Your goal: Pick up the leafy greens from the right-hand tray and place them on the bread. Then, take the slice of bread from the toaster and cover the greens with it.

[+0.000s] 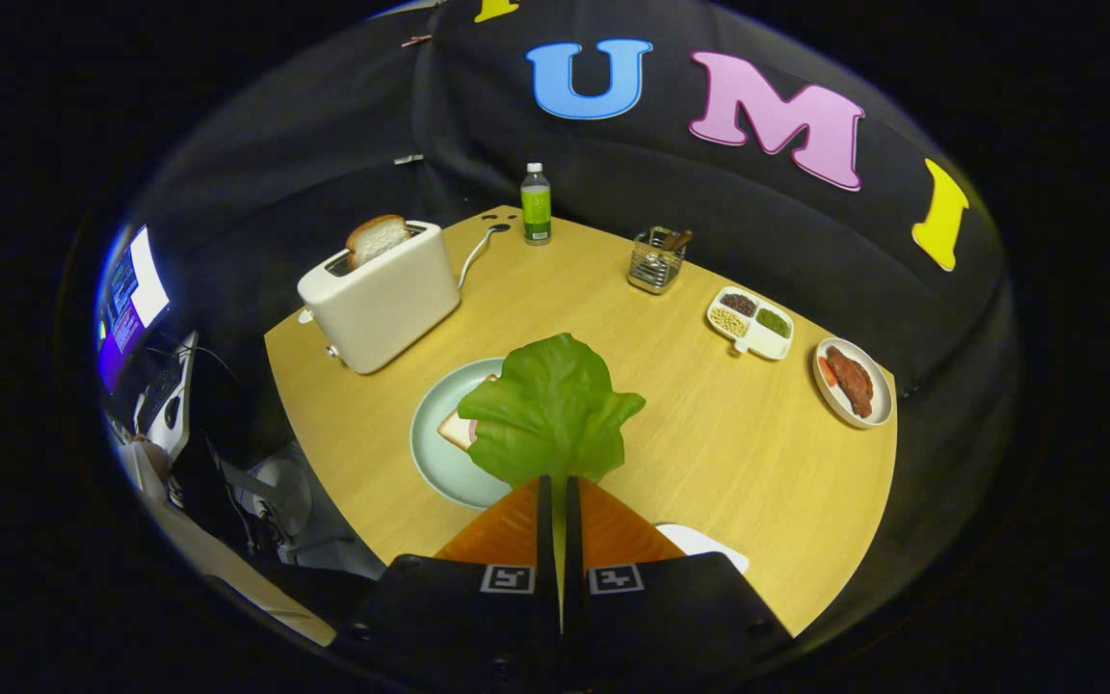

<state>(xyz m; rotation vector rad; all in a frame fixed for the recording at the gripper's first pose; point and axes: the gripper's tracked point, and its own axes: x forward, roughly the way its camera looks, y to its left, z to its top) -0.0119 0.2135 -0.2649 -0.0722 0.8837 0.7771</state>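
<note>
Gripper [560, 482] clamped on leafy greens [550, 410], these hiding most of bread [457, 431] on plate [439, 463].

No text can be read — the bottle [536, 204] label and the screen [134, 289] are too small.
</note>
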